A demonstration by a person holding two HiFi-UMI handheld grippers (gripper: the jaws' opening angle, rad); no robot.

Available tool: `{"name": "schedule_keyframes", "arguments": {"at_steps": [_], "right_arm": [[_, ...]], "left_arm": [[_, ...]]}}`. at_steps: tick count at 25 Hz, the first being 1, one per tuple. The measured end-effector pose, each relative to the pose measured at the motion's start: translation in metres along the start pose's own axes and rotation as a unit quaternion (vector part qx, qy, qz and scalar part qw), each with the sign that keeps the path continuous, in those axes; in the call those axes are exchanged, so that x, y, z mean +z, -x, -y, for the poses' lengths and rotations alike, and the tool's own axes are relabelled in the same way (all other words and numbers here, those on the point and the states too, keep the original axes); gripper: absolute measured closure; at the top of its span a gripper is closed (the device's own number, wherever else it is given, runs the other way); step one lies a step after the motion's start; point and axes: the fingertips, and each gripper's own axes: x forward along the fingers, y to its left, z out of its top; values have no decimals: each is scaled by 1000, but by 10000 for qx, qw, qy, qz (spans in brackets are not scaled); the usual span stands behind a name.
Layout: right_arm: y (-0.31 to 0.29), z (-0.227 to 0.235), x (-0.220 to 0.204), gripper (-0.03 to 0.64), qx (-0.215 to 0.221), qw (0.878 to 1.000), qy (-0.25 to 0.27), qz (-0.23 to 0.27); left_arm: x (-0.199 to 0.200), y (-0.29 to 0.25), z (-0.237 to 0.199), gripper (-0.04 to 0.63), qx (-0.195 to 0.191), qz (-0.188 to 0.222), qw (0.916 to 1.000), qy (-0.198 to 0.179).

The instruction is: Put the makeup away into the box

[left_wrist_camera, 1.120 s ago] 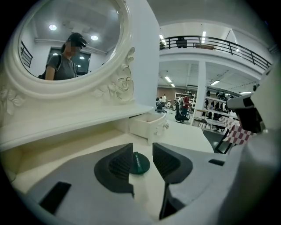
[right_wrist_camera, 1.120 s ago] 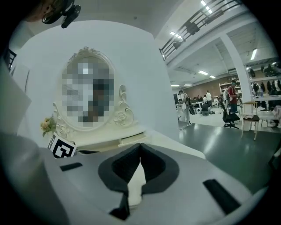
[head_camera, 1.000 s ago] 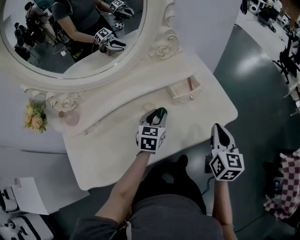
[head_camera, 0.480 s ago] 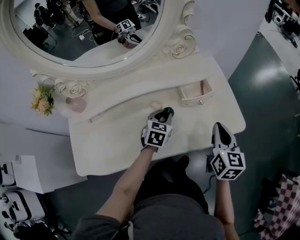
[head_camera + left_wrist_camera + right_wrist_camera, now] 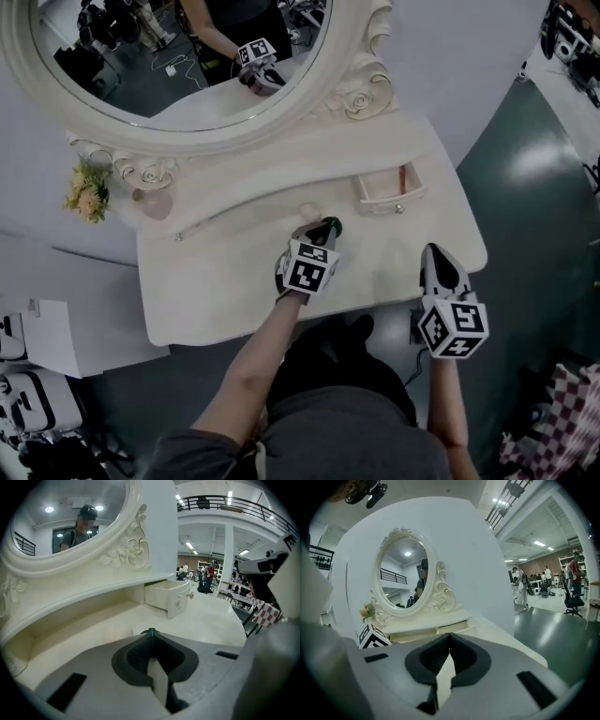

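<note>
Mirror [image 5: 178,66] stands behind the tabletop [image 5: 216,281] — flowers [image 5: 87,187] at its left, drawer [image 5: 386,187] at right.

The head view looks steeply down on the white bench [image 5: 216,272] and oval mirror [image 5: 169,66]. The left gripper view sits low, close over the bench, facing the open drawer [image 5: 166,597]. The right gripper view looks nearly level from farther back. All three share the mirror.

Right tool [image 5: 435,255] closed, left tool [image 5: 327,226] newly.
</note>
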Motion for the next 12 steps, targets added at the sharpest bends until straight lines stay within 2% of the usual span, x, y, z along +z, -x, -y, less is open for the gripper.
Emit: {"name": "schedule_keyframes", "arguments": {"at_steps": [7, 12], "right_arm": [[1, 3, -2, 614, 56, 10000, -16, 2], [3, 3, 0, 614, 89, 9999, -14, 53]], "left_arm": [[16, 26, -3, 584, 186, 319, 9993, 59], [48, 42, -3, 584, 248, 729, 9970, -39]]}}
